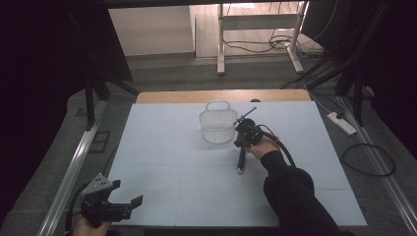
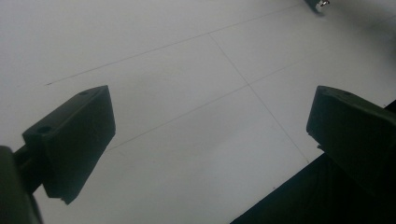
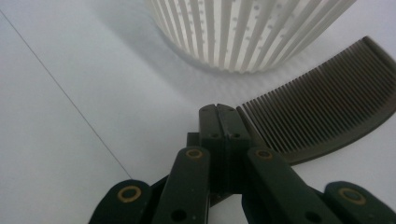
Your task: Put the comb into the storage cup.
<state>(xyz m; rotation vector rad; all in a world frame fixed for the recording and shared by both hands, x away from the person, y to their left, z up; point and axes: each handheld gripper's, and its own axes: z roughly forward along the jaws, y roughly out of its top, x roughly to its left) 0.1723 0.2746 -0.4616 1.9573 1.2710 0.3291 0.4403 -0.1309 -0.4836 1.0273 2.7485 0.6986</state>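
my right gripper (image 3: pixel 219 112): jaws pinched together, nothing between them | comb (image 3: pixel 322 112): flat on the white surface (image 3: pixel 70 154), touching my right jaws, near the basket (image 3: pixel 247 32) | my left gripper (image 2: pixel 210 126): jaws wide, holding nothing

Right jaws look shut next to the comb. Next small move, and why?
Probably lift slightly to test the grip. The right gripper has its jaws shut at the comb's end, but whether they pinch it is unclear. The comb lies flat on the table beside the basket.
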